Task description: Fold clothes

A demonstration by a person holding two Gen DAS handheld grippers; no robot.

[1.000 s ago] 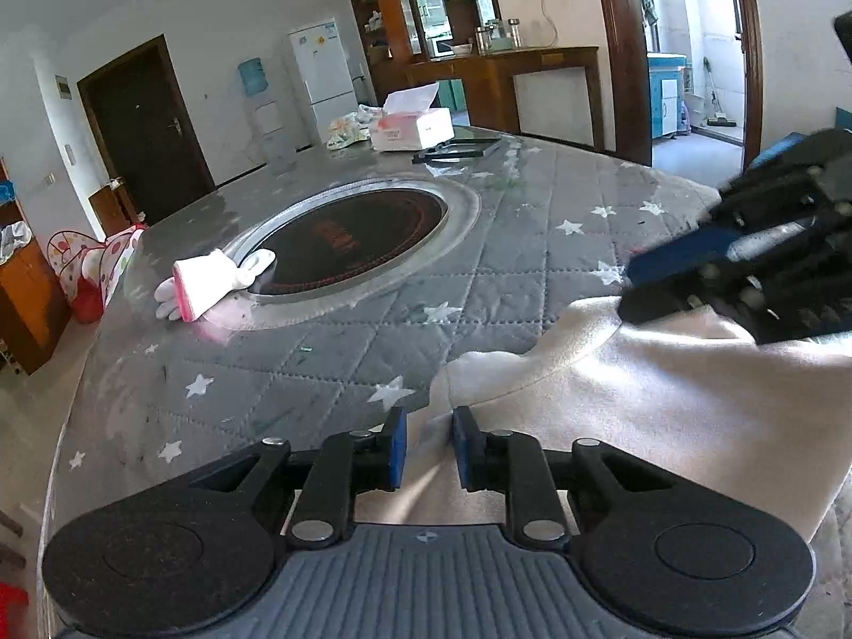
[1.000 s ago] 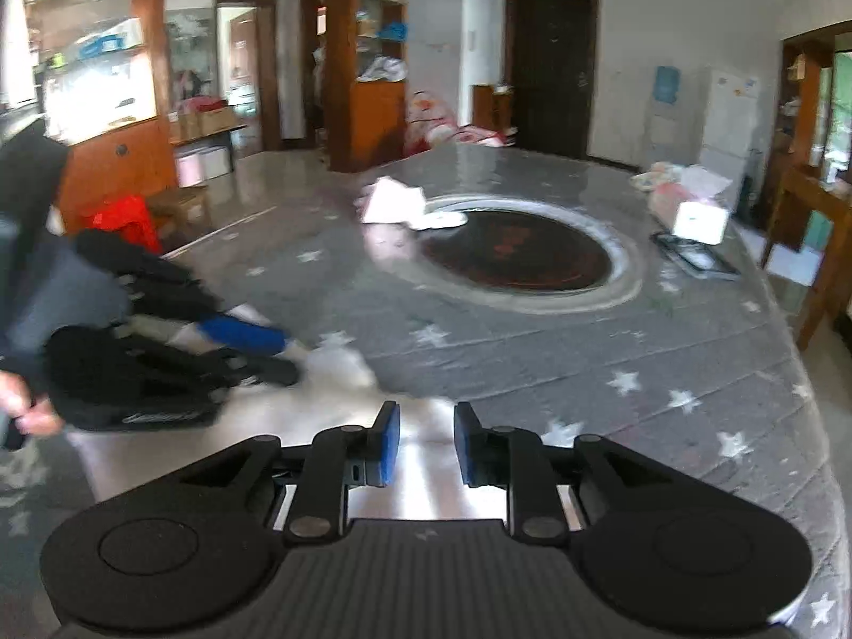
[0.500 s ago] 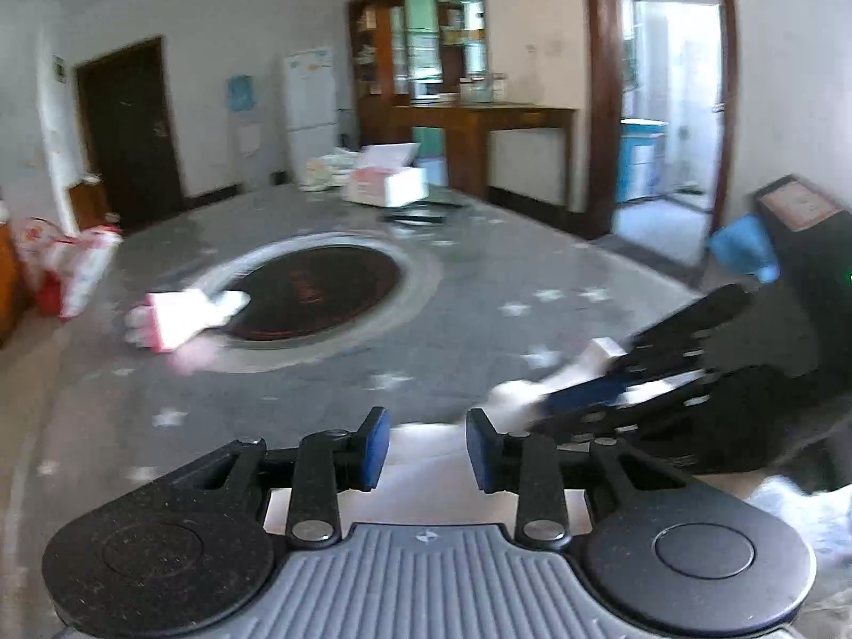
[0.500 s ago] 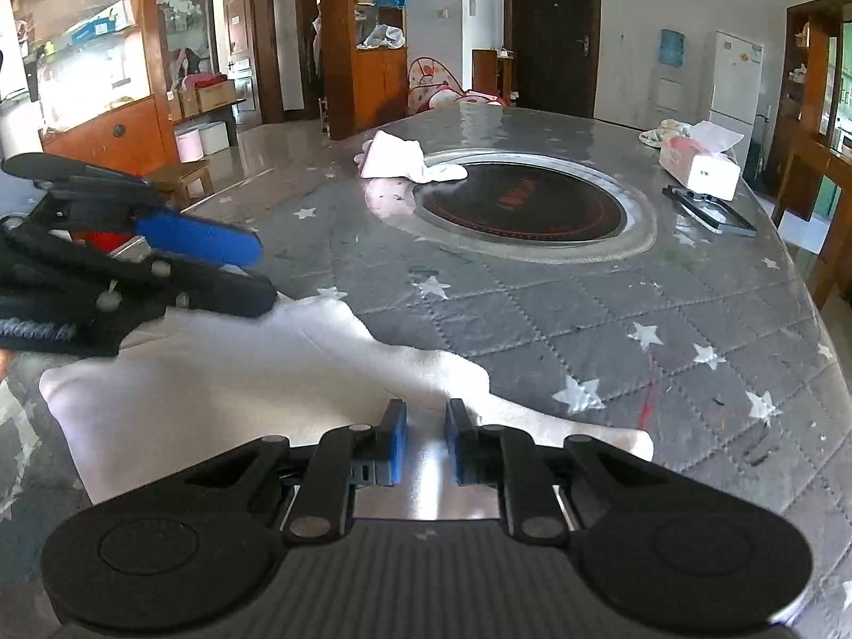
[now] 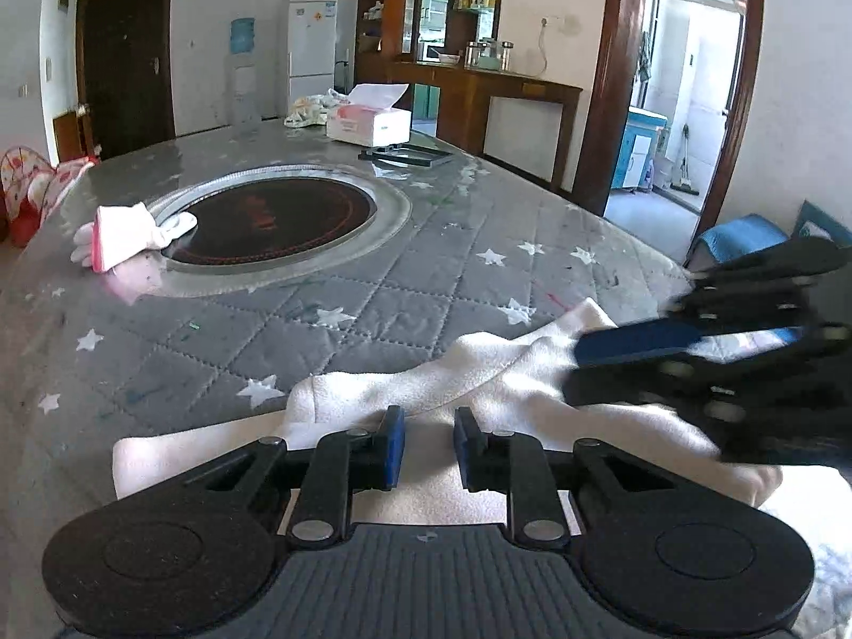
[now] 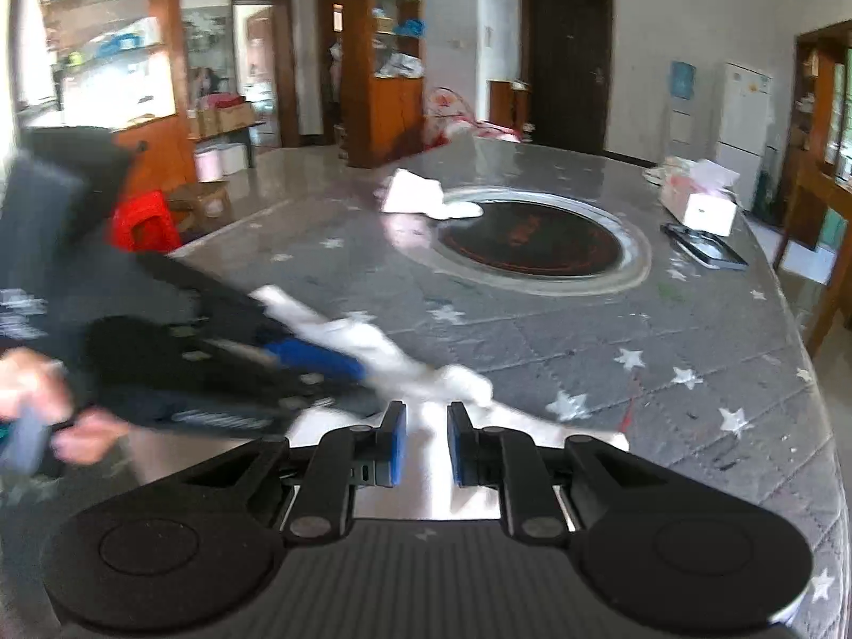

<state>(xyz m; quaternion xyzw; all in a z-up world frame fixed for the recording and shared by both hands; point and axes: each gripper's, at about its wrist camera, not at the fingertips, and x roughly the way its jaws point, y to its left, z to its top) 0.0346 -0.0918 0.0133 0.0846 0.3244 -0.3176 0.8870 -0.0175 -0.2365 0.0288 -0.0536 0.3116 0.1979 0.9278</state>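
Through my left wrist view, my left gripper (image 5: 428, 447) has its jaws closing, and the white garment (image 5: 415, 388) lies in the gap between them, on the near side of the round hob (image 5: 266, 218). Half a second ago the cloth there lay flatter. Now it is humped into a ridge that runs across to my right gripper (image 5: 575, 373), which has swung in close and sits with a blue pad on that ridge. I judge the fold is under way, one edge being carried over, not yet laid down. The surface (image 5: 319, 330) is a grey quilted cover with white stars. A small folded white and pink cloth (image 5: 122, 231) touches the hob's left rim, and a tissue box (image 5: 370, 120) stands beyond the hob, with a fridge (image 5: 313, 45) farther back

Through my right wrist view, my right gripper (image 6: 426, 447) is clenched on the garment (image 6: 452, 378): white cloth fills the narrow gap. My left gripper (image 6: 362, 378), blurred, has come across just beside it, and cloth streams from its tip, so I take it as pinched there too. A moment ago the garment spread wide here, now it is gathered narrow. My hand (image 6: 32, 388) shows at the edge. A dark tray (image 6: 703, 253) lies right of the hob, a red stool (image 6: 144, 221) left of it, off the surface
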